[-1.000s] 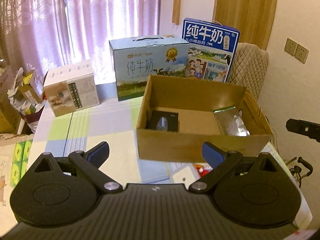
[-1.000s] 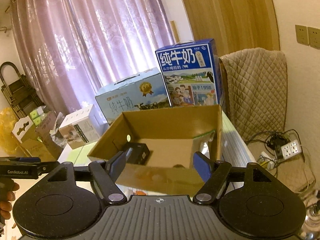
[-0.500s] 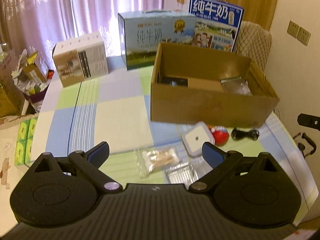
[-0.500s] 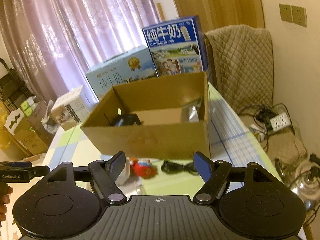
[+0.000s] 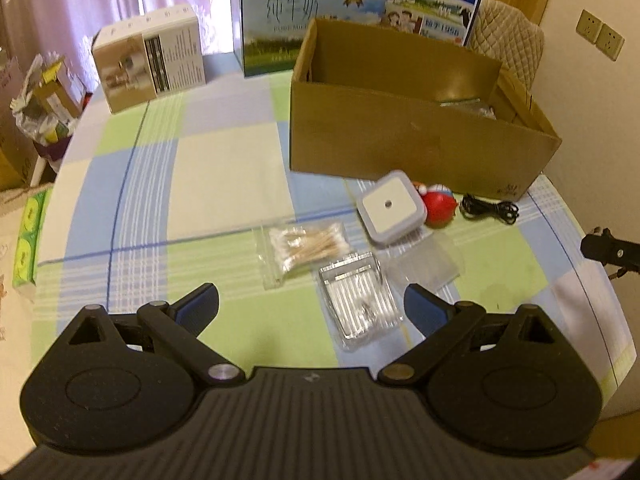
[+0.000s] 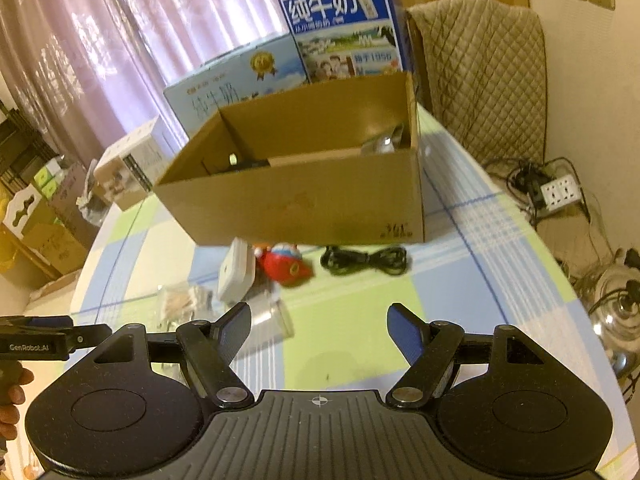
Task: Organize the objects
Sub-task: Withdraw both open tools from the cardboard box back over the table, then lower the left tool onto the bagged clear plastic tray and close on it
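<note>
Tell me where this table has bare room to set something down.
Widest bare patch: left of the cardboard box, in front of the white carton. Another, smaller: right of the clear tray, below the black cable. Crowded: around the white square device and cotton swabs.

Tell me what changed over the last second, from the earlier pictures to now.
Both grippers tipped downward toward the table: the cardboard box slid up in both views, and the small things in front of it came into sight, the cotton swab bag, white square device, red toy and black cable. Nothing was grasped or released. The left gripper and right gripper stayed open and empty; the objects kept their places.
</note>
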